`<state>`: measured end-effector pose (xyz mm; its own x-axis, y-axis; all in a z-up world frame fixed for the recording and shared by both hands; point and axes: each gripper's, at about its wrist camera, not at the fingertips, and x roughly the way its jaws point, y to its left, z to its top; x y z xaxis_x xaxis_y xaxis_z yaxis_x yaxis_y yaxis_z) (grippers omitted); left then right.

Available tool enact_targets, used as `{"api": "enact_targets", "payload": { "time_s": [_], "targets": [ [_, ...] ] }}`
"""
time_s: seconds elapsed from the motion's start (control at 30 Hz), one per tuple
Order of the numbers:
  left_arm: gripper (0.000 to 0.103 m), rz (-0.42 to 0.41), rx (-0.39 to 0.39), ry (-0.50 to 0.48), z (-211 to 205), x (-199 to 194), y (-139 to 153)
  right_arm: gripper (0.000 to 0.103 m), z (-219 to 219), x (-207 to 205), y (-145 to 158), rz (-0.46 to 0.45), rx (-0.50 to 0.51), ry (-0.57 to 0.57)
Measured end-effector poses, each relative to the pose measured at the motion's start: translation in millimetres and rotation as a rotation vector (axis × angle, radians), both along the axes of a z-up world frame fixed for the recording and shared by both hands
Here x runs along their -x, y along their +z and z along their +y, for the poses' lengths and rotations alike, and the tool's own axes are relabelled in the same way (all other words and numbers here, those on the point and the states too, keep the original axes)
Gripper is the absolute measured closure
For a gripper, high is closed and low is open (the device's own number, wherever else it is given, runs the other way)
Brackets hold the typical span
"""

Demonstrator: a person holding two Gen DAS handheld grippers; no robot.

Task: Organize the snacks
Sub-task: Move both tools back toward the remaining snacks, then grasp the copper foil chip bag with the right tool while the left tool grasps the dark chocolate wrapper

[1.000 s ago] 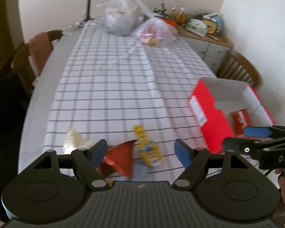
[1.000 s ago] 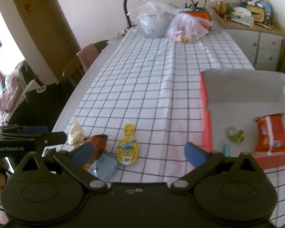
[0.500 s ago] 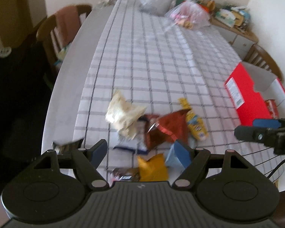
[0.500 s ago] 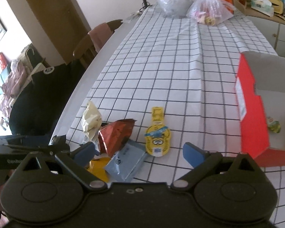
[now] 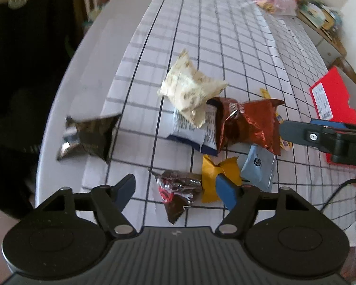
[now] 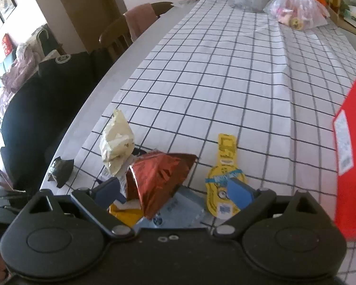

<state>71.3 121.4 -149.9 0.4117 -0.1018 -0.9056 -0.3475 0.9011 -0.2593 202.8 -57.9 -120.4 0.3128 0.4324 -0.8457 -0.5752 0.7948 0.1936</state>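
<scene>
Snack packets lie heaped near the table's front edge. My left gripper hovers low over a dark brown packet that lies between its closing jaws, untouched; one fingertip overlaps a yellow packet. Beyond sit a light blue packet, a copper-red foil bag, a white-and-blue packet and a cream packet. My right gripper straddles the copper-red foil bag, jaws wide and slowly closing, pads clear of it. A yellow pouch lies by its right fingertip.
A black packet sits alone at the table's left edge. The red box stands to the right of the pile. Plastic bags lie at the far end of the checked cloth. A chair stands at the left.
Both grippers have come down and forward over the snack pile, which now fills the lower part of each view. The left jaws have narrowed a little.
</scene>
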Motion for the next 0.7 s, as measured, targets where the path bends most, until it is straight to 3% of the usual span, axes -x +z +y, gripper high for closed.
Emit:
{"api": "enact_targets", "payload": {
  "time_s": [0.13, 0.4, 0.53, 0.7],
  "targets": [
    [0.036, 0.018, 0.050, 0.013, 3.1, -0.8, -9.6, 0.008, 13.4, -5.7, -13.5, 0.010, 0.036, 0.027],
    [0.048, 0.055, 0.154, 0.065, 14.0, -3.7, -23.8, 0.022, 24.0, -13.2, -27.9, 0.053, 0.037, 0.033],
    [0.059, 0.059, 0.160, 0.072, 15.5, -4.6, -24.1, 0.039, 25.3, -13.1, -29.8, 0.069, 0.021, 0.040],
    [0.063, 0.064, 0.161, 0.081, 17.1, -2.8, -24.1, 0.052, 21.1, -12.7, -28.9, 0.080, 0.000, 0.033]
  ]
}}
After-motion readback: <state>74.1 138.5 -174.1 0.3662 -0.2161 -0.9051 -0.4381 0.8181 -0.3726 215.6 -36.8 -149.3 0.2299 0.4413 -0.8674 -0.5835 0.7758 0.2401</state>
